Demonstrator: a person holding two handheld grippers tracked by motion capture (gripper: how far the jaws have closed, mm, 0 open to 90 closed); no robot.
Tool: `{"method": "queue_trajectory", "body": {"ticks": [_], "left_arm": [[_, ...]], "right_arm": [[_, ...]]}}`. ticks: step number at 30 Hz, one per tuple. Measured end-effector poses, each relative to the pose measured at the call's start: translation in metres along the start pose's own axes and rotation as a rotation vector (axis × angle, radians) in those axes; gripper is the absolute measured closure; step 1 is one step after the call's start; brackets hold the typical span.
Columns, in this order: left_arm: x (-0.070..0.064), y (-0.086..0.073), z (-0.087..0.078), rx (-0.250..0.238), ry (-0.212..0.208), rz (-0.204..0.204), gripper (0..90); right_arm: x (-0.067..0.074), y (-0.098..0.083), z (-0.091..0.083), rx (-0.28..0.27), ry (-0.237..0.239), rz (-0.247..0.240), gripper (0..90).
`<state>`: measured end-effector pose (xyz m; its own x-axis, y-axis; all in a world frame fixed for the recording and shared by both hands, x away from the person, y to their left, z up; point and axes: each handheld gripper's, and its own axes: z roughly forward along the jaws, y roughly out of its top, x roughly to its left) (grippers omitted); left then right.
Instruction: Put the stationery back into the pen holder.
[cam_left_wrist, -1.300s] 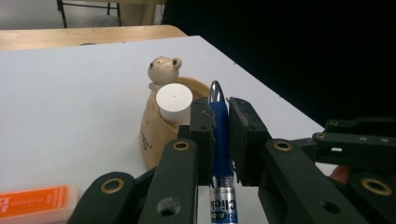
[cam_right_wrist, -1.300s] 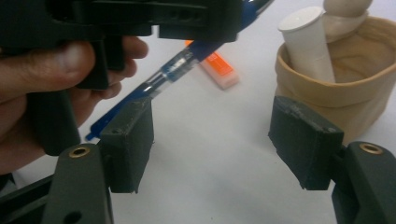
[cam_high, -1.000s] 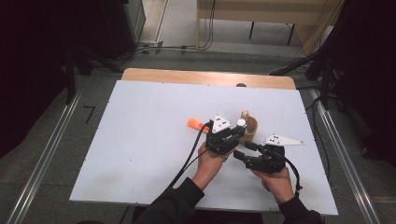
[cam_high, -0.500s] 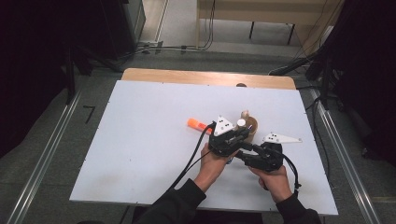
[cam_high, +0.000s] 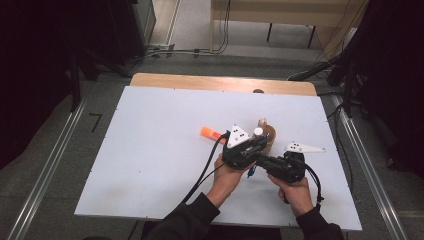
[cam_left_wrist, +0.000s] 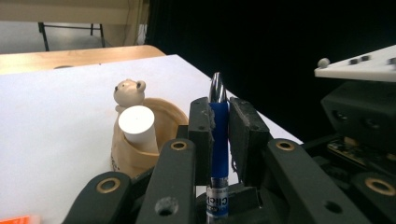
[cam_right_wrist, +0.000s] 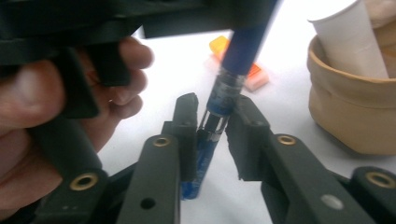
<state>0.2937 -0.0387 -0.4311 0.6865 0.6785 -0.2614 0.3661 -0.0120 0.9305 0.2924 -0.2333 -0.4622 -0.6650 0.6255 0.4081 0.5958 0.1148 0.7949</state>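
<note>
A blue pen (cam_left_wrist: 218, 140) with a silver tip stands upright between the pads of my left gripper (cam_left_wrist: 218, 105), which is shut on its barrel. The pen's lower end (cam_right_wrist: 215, 112) passes between the jaws of my right gripper (cam_right_wrist: 212, 105). Those jaws have just been closing and now press on it. In the high view the left gripper (cam_high: 245, 147) and the right gripper (cam_high: 282, 167) meet near the table's middle right, with the pen's blue end (cam_high: 251, 172) showing between them. A tan bear-shaped holder (cam_left_wrist: 140, 140) with a white cylinder (cam_left_wrist: 137, 123) in it stands just behind.
An orange marker-like piece (cam_high: 211, 133) lies on the white table top (cam_high: 150, 150) left of the grippers. The bear holder (cam_high: 268, 134) sits right behind the left gripper. Dark equipment and cables surround the table; a wooden strip (cam_high: 200, 81) runs along its far edge.
Both hands stay in almost the same place. The left gripper has edged slightly to the right, toward the right gripper.
</note>
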Motion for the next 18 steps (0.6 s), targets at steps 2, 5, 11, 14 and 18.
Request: {"method": "queue_trajectory", "body": {"ticks": [2, 5, 11, 14, 18], "left_arm": [[-0.001, 0.001, -0.002, -0.007, -0.003, 0.001, 79.4], [0.000, 0.001, -0.005, -0.007, -0.011, -0.010, 71.0], [0.002, 0.001, -0.012, -0.017, -0.035, -0.026, 59.9], [0.005, 0.001, -0.017, -0.020, -0.030, -0.036, 53.2], [0.011, 0.001, -0.022, -0.016, 0.008, -0.058, 42.8]], "right_arm": [[-0.002, 0.000, -0.001, -0.006, 0.004, 0.012, 75.8], [-0.003, 0.000, -0.002, -0.011, 0.004, 0.013, 76.8], [-0.003, 0.000, -0.003, -0.016, 0.002, 0.012, 76.8], [-0.003, 0.001, -0.005, -0.026, 0.000, 0.009, 76.8], [-0.004, 0.004, -0.008, -0.041, -0.012, 0.003, 76.8]]}}
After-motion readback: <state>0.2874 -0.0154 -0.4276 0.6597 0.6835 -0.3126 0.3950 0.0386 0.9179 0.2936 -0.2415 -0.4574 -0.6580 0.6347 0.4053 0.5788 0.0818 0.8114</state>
